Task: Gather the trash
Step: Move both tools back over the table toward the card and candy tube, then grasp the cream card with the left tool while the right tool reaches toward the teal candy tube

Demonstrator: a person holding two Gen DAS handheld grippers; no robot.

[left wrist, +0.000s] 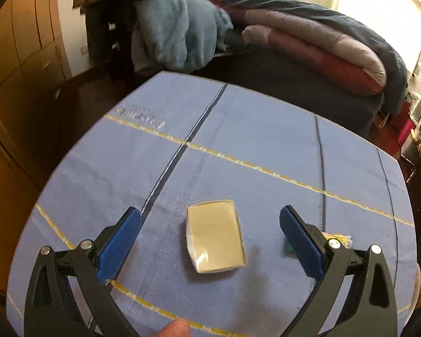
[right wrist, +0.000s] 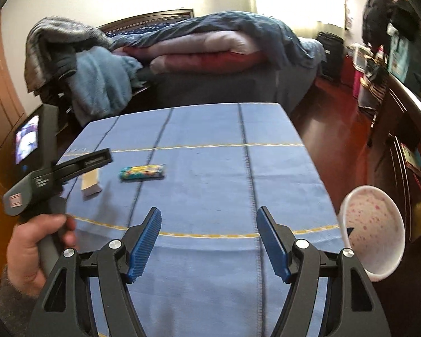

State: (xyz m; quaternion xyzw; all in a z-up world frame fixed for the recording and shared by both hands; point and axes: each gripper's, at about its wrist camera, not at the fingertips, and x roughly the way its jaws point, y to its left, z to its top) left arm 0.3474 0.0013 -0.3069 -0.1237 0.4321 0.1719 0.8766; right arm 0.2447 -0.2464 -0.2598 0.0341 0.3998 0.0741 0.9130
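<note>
left wrist view: the left gripper (left wrist: 210,231) has its fingers spread wide and holds nothing. a small cream box (left wrist: 214,236) lies on the blue cloth (left wrist: 238,146), between the two blue pads (left wrist: 120,245) but not touched by either. just beside the right pad, a bit of a colourful wrapper (left wrist: 339,238) peeks out, mostly hidden behind the finger. nothing looks collected yet; i judge the task is at its start, with the left gripper lined up on the box as the first piece to take.

right wrist view: the right gripper (right wrist: 209,243) is also wide open and empty, hanging over the near part of the cloth (right wrist: 210,196), well apart from any trash. here the wrapper (right wrist: 142,172) shows whole, a long packet lying flat near the middle of the cloth, and the box (right wrist: 91,185) sits just left of it, partly under the left gripper (right wrist: 84,163), which a hand (right wrist: 33,250) holds from the side. at the right edge of the cloth a white cup (right wrist: 373,227) with pink speckles appears tilted, its mouth towards the camera; it may be the bin for the trash, though i cannot tell. the cup is not seen at all in the left view, while only the left view shows how the box sits between the pads. both pieces are left to gather.
</note>
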